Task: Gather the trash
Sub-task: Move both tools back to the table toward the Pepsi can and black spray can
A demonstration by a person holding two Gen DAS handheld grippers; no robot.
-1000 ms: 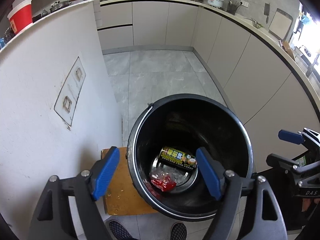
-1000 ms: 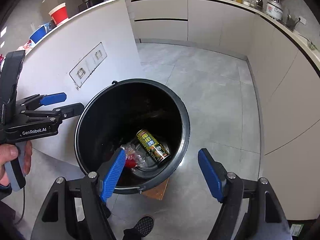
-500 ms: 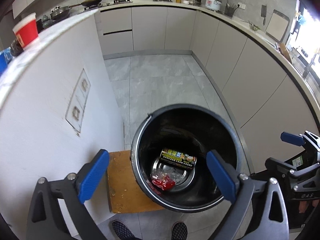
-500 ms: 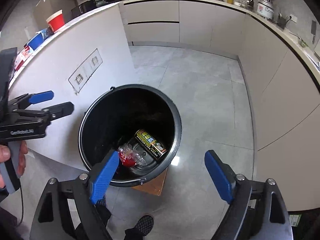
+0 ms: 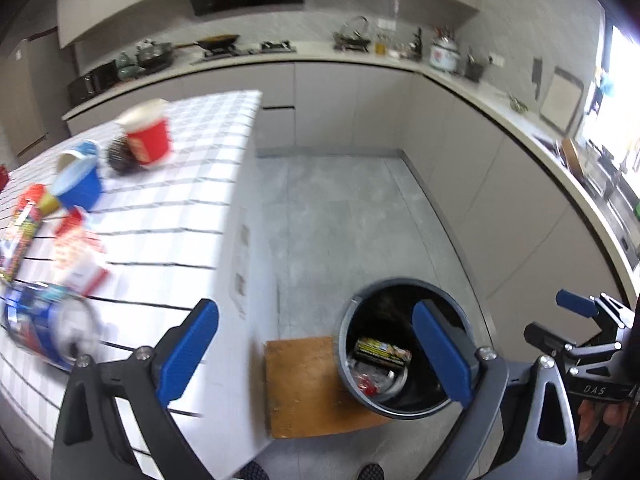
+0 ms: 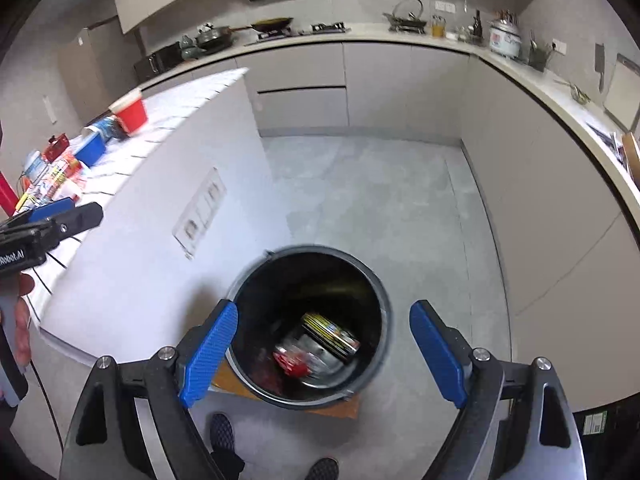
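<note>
A black bucket [image 5: 400,292] stands on a wooden board [image 5: 304,384] on the floor; it also shows in the right wrist view [image 6: 360,276]. Inside lie a can [image 5: 382,350], a red wrapper [image 5: 366,384] and a metal bowl. On the checked counter [image 5: 168,216] lie a red cup [image 5: 148,136], a blue cup [image 5: 78,184], packets [image 5: 78,248] and a blue can [image 5: 40,320]. My left gripper [image 5: 316,352] is open and empty, high above the counter edge. My right gripper [image 6: 324,352] is open and empty above the bucket.
Grey cabinets and a worktop with pots and a kettle [image 5: 444,54] run along the back and right. The grey tiled floor [image 5: 344,216] lies between the counter and cabinets. My shoes [image 6: 224,432] show beside the board.
Both grippers have risen well away from the bucket. The left one has swung left, so the countertop and its trash have come into view.
</note>
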